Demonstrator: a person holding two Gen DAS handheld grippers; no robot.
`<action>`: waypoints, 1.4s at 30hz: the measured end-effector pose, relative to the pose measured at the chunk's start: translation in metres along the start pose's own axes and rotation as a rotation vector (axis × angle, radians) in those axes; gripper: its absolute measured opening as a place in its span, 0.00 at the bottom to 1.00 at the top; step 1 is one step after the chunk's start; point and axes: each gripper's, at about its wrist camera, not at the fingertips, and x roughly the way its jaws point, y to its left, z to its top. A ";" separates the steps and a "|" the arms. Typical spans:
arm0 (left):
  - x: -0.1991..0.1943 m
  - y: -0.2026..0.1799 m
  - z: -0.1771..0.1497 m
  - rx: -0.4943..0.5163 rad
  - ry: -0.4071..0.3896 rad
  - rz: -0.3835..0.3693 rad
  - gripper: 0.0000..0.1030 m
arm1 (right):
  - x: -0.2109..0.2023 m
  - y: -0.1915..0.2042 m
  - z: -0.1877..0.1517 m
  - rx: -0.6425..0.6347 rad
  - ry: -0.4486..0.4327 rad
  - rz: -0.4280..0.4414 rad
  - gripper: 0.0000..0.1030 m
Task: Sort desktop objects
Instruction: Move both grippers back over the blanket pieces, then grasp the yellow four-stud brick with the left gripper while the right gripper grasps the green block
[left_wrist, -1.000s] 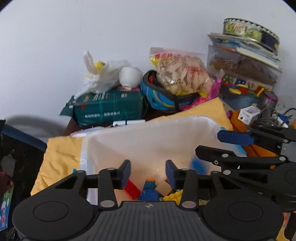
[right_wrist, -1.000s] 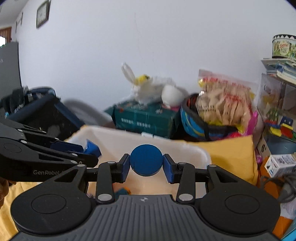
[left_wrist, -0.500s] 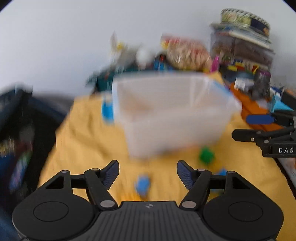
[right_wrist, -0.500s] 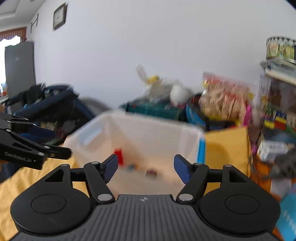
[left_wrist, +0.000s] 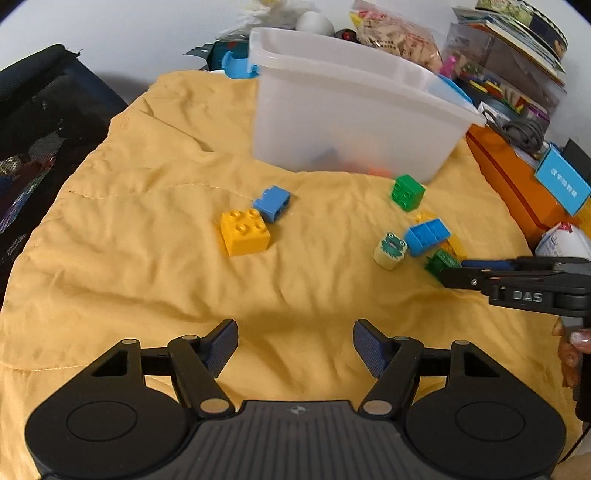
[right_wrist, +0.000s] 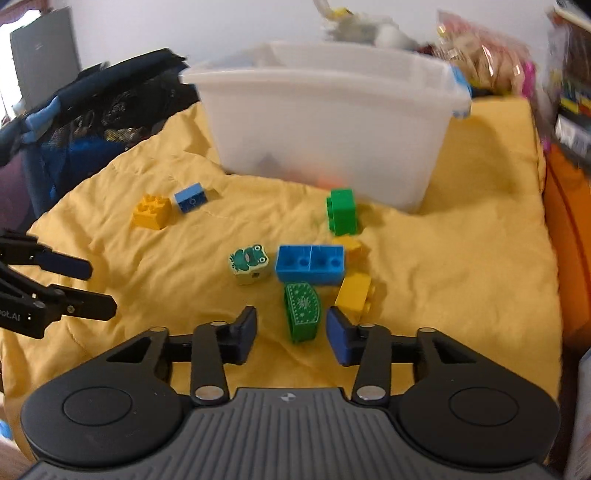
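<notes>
A translucent white bin stands on a yellow cloth. Loose in front of it lie a yellow brick, a small blue brick, a green brick, a frog block and a long blue brick. My left gripper hangs open over bare cloth. My right gripper is closing around a green patterned block; a gap still shows at the left pad.
Another yellow brick lies right of the patterned block. An orange box borders the cloth on the right. A dark mesh bag sits at the left. Snack bags and stacked boxes crowd the back.
Both grippers left the bin's top and came down over the cloth. The right one dropped its blue disc, opened wide, then narrowed around the green block. The left one opened wide.
</notes>
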 end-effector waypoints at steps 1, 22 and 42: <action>0.001 -0.001 -0.001 -0.003 -0.005 0.002 0.70 | 0.002 -0.006 0.000 0.055 0.005 0.002 0.41; 0.061 0.008 0.057 0.021 0.006 0.051 0.34 | -0.002 0.052 -0.059 -0.754 0.036 -0.340 0.23; 0.023 -0.048 -0.014 0.041 0.113 -0.169 0.42 | -0.037 0.041 -0.032 -0.396 -0.071 -0.037 0.42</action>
